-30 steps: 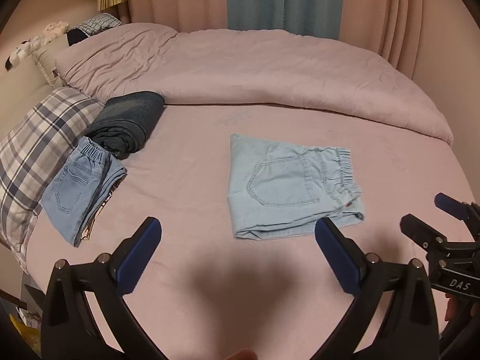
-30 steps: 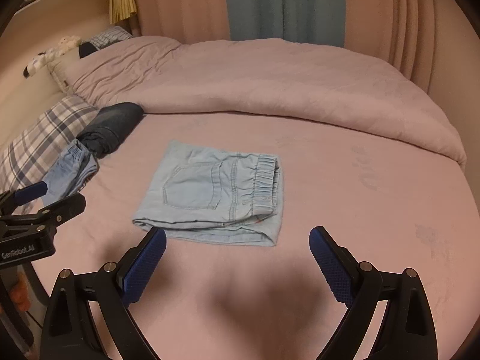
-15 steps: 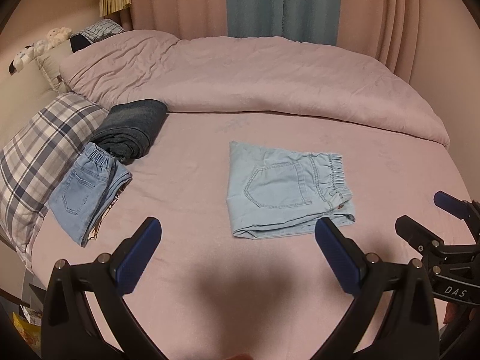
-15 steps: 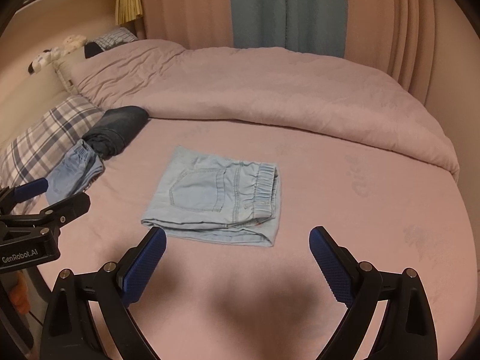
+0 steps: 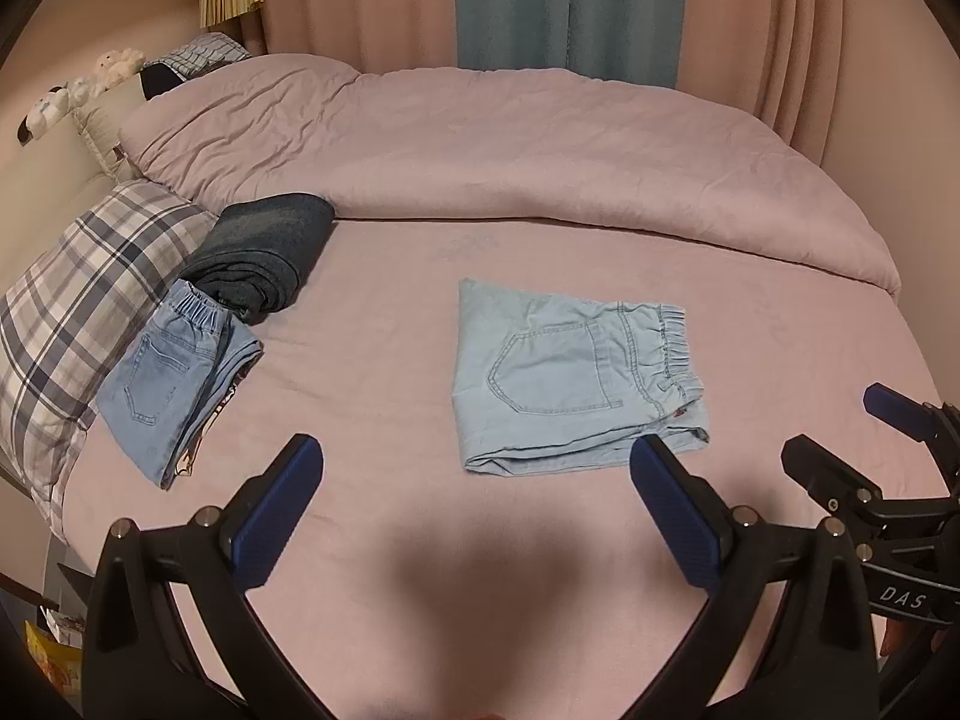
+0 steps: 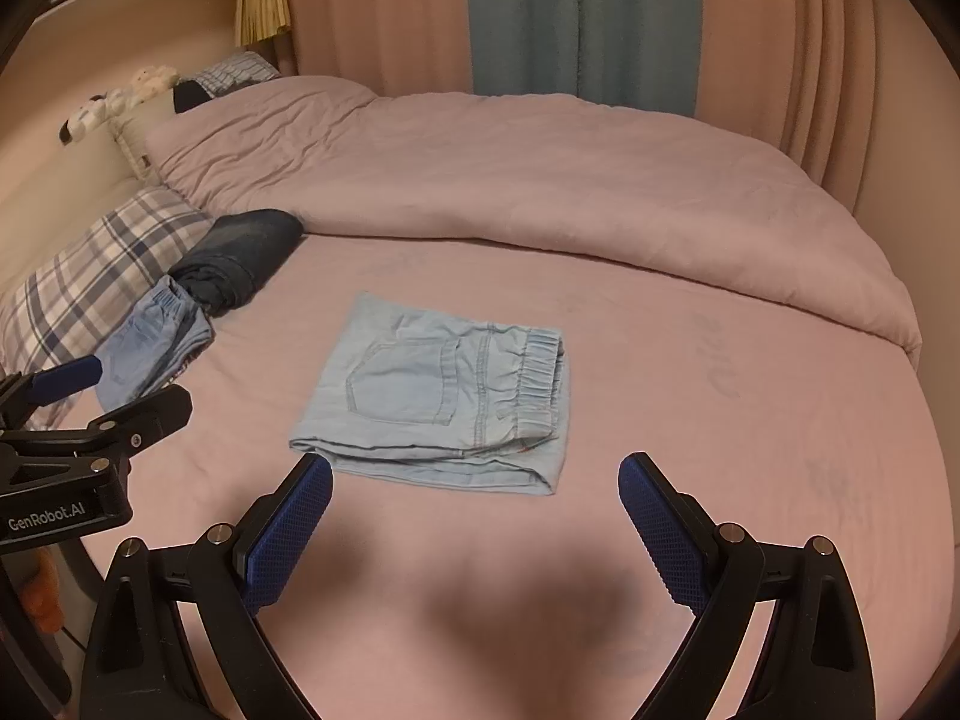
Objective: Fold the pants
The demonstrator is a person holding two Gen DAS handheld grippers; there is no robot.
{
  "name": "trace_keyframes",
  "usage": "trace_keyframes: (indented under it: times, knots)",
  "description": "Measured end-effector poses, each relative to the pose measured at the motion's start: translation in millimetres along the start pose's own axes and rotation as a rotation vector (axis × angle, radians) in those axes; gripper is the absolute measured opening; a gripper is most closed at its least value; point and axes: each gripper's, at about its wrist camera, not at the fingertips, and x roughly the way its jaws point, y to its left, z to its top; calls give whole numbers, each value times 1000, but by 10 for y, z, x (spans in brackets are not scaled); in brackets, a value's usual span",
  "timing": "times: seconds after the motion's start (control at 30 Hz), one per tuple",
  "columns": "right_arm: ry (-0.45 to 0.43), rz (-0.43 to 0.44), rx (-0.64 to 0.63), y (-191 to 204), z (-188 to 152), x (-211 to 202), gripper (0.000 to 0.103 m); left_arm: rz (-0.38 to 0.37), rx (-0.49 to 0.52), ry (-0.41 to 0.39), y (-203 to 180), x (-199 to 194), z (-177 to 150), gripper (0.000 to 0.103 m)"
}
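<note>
The light-blue pants (image 5: 570, 378) lie folded into a flat, near-square packet in the middle of the bed (image 5: 390, 540), back pocket facing up, on the pink sheet just ahead of both your grippers. The elastic waistband is at the packet's right end and the smooth fold at its left, so its slightly longer axis runs left to right across the bed; the stacked layer edges face the near edge. Your left gripper (image 5: 474, 516) hovers above the sheet short of the packet with its blue pads (image 5: 273, 519) spread wide, gripping nothing. Your right gripper (image 6: 477, 528) hangs likewise just short of the packet's near edge, jaws wide apart and empty. Nothing lies between either claw and the pants. Toward the bed's left edge, well apart from them, sit a second folded pair of blue jeans (image 5: 174, 384) and, touching it on the far side, a dark denim bundle (image 5: 264, 258), both against a plaid pillow (image 5: 72, 300). A bunched pink duvet (image 5: 510, 162) fills the far side of the bed, with curtains (image 5: 564, 6) behind it.
</note>
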Motion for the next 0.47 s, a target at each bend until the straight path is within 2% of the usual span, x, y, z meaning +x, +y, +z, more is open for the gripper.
trace_keyframes:
  times: [0.47]
  knots:
    - [3, 2, -3, 6, 10, 22, 96, 1, 4, 1, 3, 39, 2, 103]
